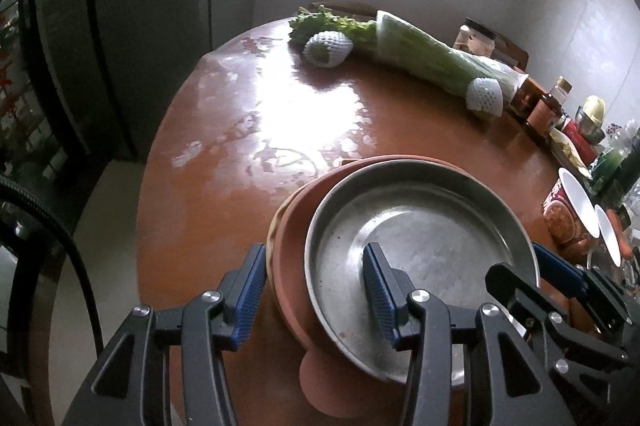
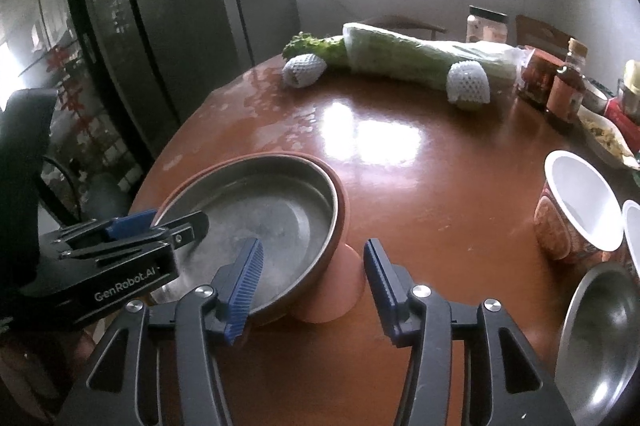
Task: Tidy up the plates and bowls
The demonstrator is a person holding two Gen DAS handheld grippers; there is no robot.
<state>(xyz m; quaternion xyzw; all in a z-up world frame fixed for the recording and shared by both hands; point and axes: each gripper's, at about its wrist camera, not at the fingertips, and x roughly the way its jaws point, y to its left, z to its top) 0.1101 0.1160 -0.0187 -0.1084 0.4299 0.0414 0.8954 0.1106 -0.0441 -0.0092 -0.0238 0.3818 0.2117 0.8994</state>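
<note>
A steel plate [image 1: 420, 226] [image 2: 268, 209] lies on a terracotta plate [image 1: 292, 238] [image 2: 342, 214], with a yellowish rim showing beneath, near the front edge of the round brown table [image 1: 224, 153] [image 2: 440, 209]. A small round terracotta piece [image 2: 334, 290] [image 1: 320, 390] pokes out under the stack. My left gripper [image 1: 314, 292] [image 2: 176, 224] straddles the stack's left rim, one pad inside the steel plate, one outside, jaws open. My right gripper [image 2: 312, 286] [image 1: 536, 268] straddles the opposite rim the same way, open, its pads apart from the plates.
A steel bowl [image 2: 600, 346] and paper noodle cups [image 2: 576, 209] [image 1: 568, 214] stand at the right. Cabbage [image 1: 432, 53], celery, two foam-netted fruits [image 1: 326, 47] and jars [image 1: 548, 105] line the far side. A dark fridge [image 1: 120, 25] stands left of the table.
</note>
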